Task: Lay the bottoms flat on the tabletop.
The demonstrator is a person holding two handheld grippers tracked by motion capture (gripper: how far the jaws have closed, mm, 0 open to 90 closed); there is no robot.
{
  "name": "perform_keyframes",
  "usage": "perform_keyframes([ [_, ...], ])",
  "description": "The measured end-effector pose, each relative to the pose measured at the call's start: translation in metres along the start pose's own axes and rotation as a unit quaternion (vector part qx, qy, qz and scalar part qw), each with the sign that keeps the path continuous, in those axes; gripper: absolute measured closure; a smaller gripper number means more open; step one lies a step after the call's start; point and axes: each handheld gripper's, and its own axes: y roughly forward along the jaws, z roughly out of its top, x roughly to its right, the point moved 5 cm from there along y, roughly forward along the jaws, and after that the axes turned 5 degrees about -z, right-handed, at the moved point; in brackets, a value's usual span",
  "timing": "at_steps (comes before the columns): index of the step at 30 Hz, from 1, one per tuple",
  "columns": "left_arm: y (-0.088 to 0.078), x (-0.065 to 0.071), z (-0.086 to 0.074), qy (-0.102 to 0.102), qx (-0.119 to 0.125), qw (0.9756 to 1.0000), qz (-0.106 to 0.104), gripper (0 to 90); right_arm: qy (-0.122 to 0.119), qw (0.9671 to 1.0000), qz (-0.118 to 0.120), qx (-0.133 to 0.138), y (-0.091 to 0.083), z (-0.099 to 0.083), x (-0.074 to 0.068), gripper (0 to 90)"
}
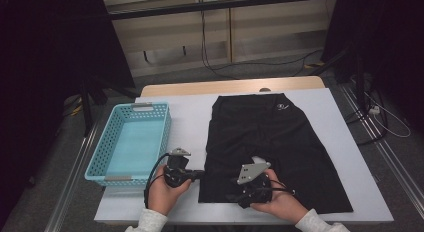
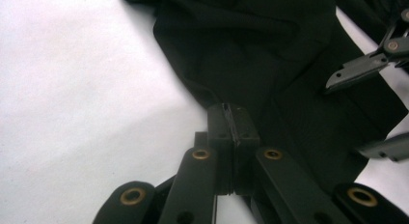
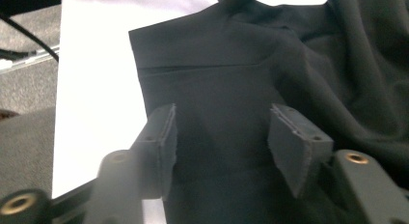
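At the near edge of the bench, the left gripper has its fingers pinched tight on the left hem of the black shorts, seemingly pinning that side so the cloth cannot slide. Just beside it, the right gripper hovers over the near leg, its fingers about half apart with fabric beneath but nothing clamped, probably ready for a fresh hold. The shorts lie spread across the bench's middle. Farther left, the blue basket waits, likely for the folded garment.
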Motion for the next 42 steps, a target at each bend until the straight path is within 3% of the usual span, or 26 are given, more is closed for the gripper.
perform_keyframes([
  [2,0.000,0.001,0.000,0.000,0.002,1.0000,0.000,89.7,0.006,1.0000,-0.006,0.001,-0.001,-0.001,0.000,57.7],
  [5,-0.001,0.002,0.001,-0.001,0.003,1.0000,-0.001,89.7,0.013,0.9999,-0.008,-0.001,-0.002,-0.001,0.003,77.8],
  [8,-0.001,0.002,0.001,-0.003,0.002,1.0000,-0.004,89.7,0.019,0.9998,-0.003,-0.001,-0.002,-0.001,0.004,86.9],
  [13,-0.003,0.002,0.002,-0.004,0.005,0.9999,-0.008,89.7,0.020,0.9998,0.001,-0.003,-0.002,0.000,0.004,88.7],
  [16,-0.005,0.004,0.001,-0.009,0.004,0.9999,-0.014,89.7,0.028,0.9995,0.016,-0.002,-0.003,-0.001,0.004,88.9],
  [22,-0.003,0.005,-0.003,-0.010,-0.009,0.9997,-0.021,89.3,0.019,0.9983,0.054,-0.010,-0.006,-0.001,-0.012,89.1],
  [25,-0.001,0.002,-0.003,-0.006,-0.004,1.0000,-0.006,76.7,0.014,0.9981,0.058,-0.014,-0.006,0.000,-0.016,89.0],
  [28,0.001,0.000,-0.002,-0.004,0.002,1.0000,0.000,71.8,0.013,0.9978,0.064,-0.014,-0.007,-0.001,-0.016,89.0],
  [30,0.005,-0.003,0.003,0.011,0.018,0.9996,0.021,64.3,0.014,0.9977,0.065,-0.013,-0.007,-0.001,-0.016,89.0],
  [32,0.012,-0.007,0.005,0.016,0.014,0.9994,0.028,66.1,0.014,0.9978,0.063,-0.014,-0.006,-0.001,-0.016,89.0],
  [33,0.014,-0.007,0.007,0.017,0.016,0.9995,0.019,67.3,0.013,0.9978,0.064,-0.014,-0.006,0.000,-0.016,89.0],
  [35,0.017,-0.007,0.009,0.024,0.009,0.9995,0.021,74.8,0.015,0.9977,0.064,-0.013,-0.006,0.000,-0.016,89.0],
  [37,0.020,-0.005,0.009,0.018,0.002,0.9998,0.011,88.0,0.015,0.9978,0.063,-0.013,-0.006,0.000,-0.016,89.0],
  [40,0.017,-0.002,0.009,0.017,-0.010,0.9997,0.015,89.8,0.016,0.9978,0.064,-0.013,-0.007,-0.001,-0.015,89.0],
  [42,0.010,0.000,0.009,0.008,-0.003,0.9998,0.018,89.9,0.015,0.9978,0.063,-0.013,-0.007,-0.001,-0.015,88.9],
])
